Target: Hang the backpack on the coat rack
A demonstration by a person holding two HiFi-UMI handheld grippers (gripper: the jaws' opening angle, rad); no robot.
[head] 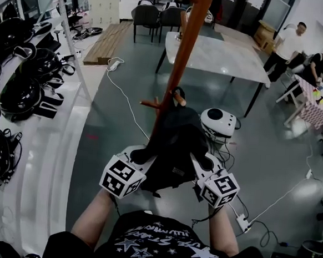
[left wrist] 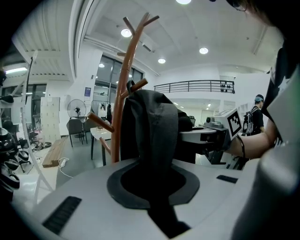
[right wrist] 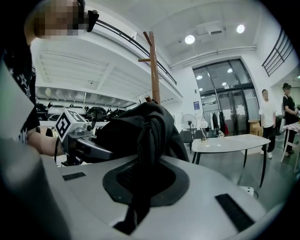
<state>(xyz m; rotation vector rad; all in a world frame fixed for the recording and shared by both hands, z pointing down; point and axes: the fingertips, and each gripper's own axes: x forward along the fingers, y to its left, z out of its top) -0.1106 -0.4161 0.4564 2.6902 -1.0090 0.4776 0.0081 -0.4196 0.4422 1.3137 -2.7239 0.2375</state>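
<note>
A person holds a black backpack (head: 173,151) against the pole of a brown coat rack (head: 184,49), beside its lower pegs. The left gripper (head: 141,155) and right gripper (head: 201,158) each clamp its fabric.

Grey floor (head: 112,133), white table (head: 223,55), dark chairs (head: 146,16) beyond.

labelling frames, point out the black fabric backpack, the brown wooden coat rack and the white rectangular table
black fabric backpack (head: 173,154), head view, its body
brown wooden coat rack (head: 183,55), head view, on its pole
white rectangular table (head: 223,55), head view, bare tabletop
</note>
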